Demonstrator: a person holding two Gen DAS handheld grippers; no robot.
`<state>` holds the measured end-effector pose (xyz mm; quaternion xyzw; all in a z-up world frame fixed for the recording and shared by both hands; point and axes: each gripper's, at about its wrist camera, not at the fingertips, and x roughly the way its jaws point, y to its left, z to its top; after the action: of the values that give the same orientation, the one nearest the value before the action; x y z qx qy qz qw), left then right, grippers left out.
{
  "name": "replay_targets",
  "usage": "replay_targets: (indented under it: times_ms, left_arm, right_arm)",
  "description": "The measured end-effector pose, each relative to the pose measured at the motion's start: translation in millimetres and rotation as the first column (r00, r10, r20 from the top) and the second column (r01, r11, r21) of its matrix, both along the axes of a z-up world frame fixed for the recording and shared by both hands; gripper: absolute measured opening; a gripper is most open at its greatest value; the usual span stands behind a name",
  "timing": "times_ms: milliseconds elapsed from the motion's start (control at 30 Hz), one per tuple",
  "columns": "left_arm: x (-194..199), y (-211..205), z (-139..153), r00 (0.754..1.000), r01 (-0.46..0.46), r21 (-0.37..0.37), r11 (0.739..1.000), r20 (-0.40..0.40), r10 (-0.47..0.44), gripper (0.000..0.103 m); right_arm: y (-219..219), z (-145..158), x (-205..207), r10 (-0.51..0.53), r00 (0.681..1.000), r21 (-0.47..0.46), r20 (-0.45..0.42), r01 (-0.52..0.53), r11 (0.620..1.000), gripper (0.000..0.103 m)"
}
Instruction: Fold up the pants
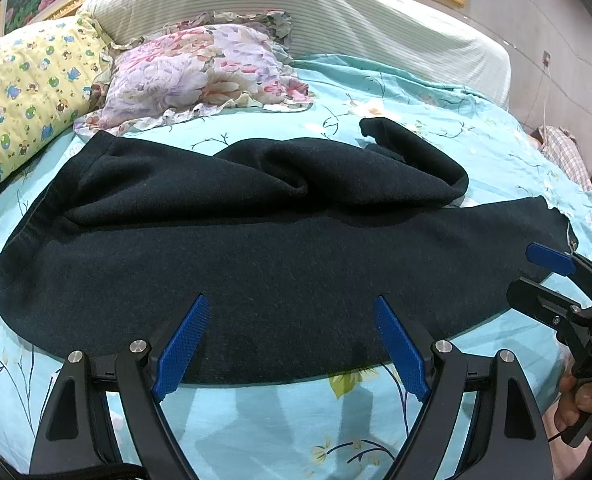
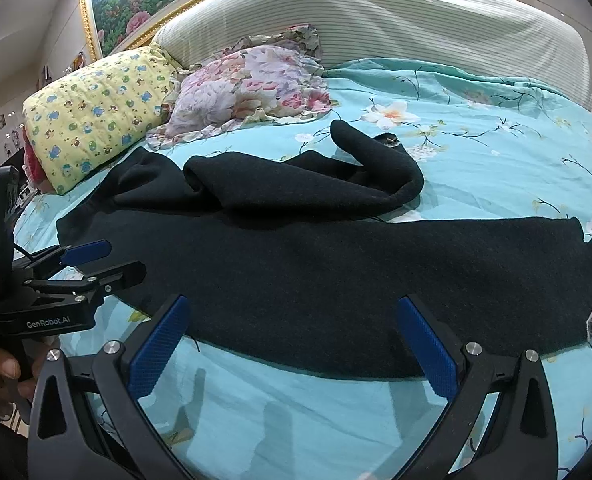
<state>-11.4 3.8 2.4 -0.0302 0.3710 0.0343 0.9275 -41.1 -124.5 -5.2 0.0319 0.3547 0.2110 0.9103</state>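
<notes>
While the pants (image 1: 256, 264) lie across the bed (image 1: 435, 96), far leg bunched, near leg flat, both tools, left (image 1: 292, 344) and right (image 2: 296, 344), hover wide open over the near edge, apparently lining up a grab.

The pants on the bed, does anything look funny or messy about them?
Yes. The near leg of the dark pants lies flat and straight, but the far leg is bunched up, and its cuff curls back, sticking up off the blue floral bedspread.
</notes>
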Motion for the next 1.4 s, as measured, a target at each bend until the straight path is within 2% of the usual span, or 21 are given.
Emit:
replay_targets:
  times_ms: [1167,1400]
  left_arm:
    - [0.4,-1.0,2.2,1.0,0.023,-0.02,1.0,-0.008,-0.023,0.085]
    - [3.5,-3.7,3.0,0.999,0.053,-0.02,0.998,-0.012,-0.053,0.085]
  right_arm:
    - [1.6,3.3,2.7,-0.006,1.0,0.01,-0.003,0.007,1.0,0.103]
    - [-4.5,3.0,5.2,-0.017,1.0,0.019,-0.01,0.017,1.0,0.103]
